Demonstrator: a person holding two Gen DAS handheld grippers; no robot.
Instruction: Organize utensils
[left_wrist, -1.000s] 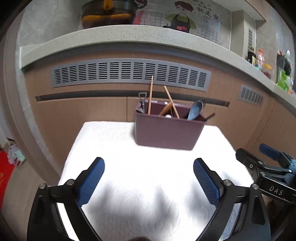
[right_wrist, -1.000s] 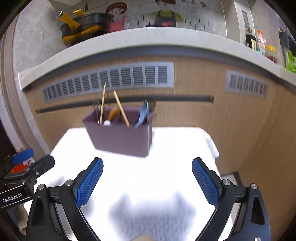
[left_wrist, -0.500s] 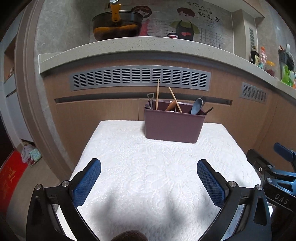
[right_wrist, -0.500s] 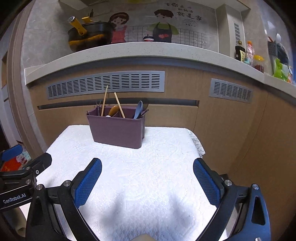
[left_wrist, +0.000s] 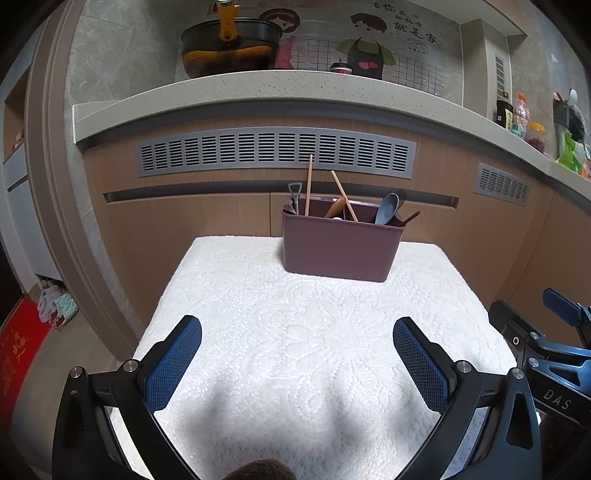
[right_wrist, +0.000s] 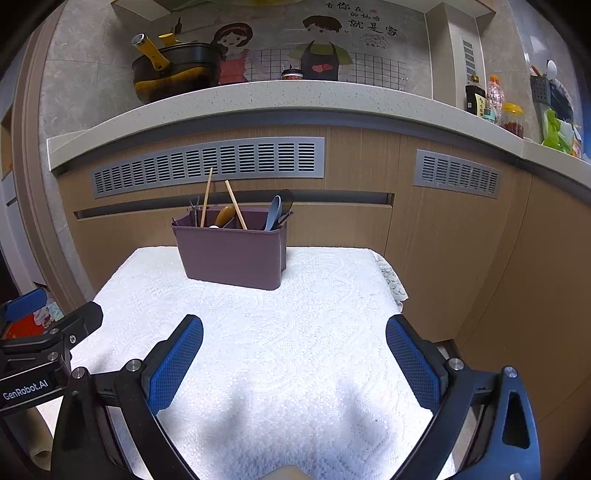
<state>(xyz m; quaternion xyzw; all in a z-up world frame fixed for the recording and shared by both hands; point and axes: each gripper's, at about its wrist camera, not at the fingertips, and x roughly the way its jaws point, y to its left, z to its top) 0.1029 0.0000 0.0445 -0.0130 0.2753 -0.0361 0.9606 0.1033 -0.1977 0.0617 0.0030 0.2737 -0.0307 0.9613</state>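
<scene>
Both tongs, left (left_wrist: 297, 363) and right (right_wrist: 294, 360), hover wide apart and empty over the table's (left_wrist: 229, 295) near edge. The caddy (left_wrist: 340, 243) stands at the far edge, holding chopsticks (left_wrist: 308, 184) and a spoon (left_wrist: 387, 208).

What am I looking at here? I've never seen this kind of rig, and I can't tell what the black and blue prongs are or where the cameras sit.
There is no robot arm: a person holds a handheld two-finger gripper in each hand, each with a fisheye camera looking forward along its fingers. The prongs are those fingers.

One picture looks from the left gripper, the other from the right gripper; each also catches the other at its edge. Both are wide open and hold nothing.

Ahead, on a white textured cloth, stands a maroon utensil caddy holding chopsticks, a blue-grey spoon and other utensils. Kitchen cabinets and a countertop lie behind.
</scene>
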